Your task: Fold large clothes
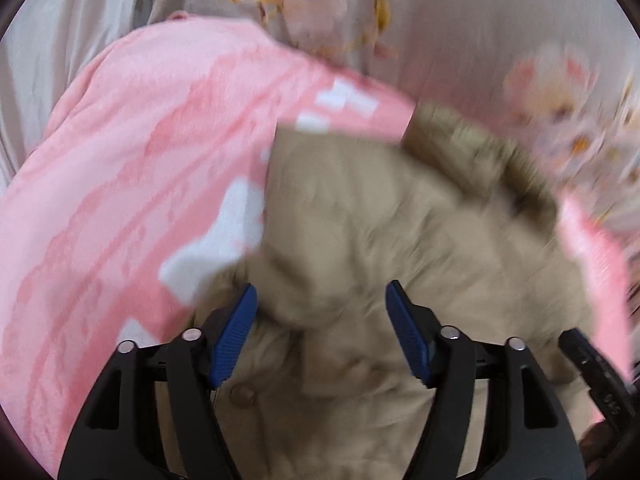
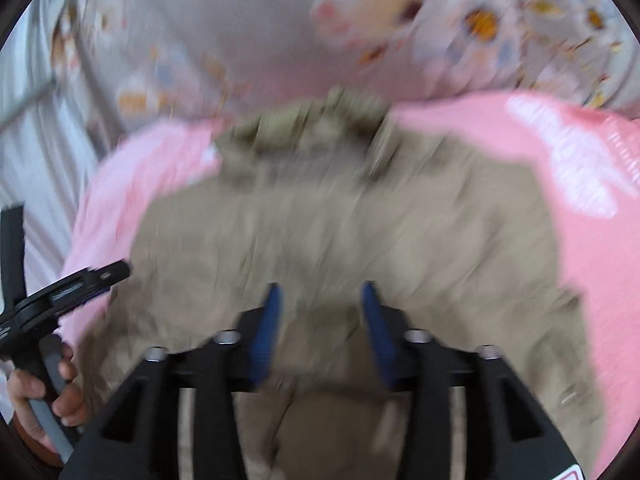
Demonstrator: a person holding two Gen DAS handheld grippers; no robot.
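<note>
Beige coat [image 1: 400,232] lies bunched on pink blanket [image 1: 120,200], furry collar at far edge; floral sheet [image 2: 480,20] beyond. Left gripper [image 1: 320,328] jaws spread above the coat, pinching nothing; right gripper [image 2: 320,320] jaws apart, pads clear of the cloth; both views motion-blurred.

My left gripper [image 1: 320,304] angles downward, blue pads spread wide — nothing pinched between them. My right gripper [image 2: 322,304] tilts down too, jaws parted. My left hand [image 2: 44,396] wraps its grey handle, fingers curled.
</note>
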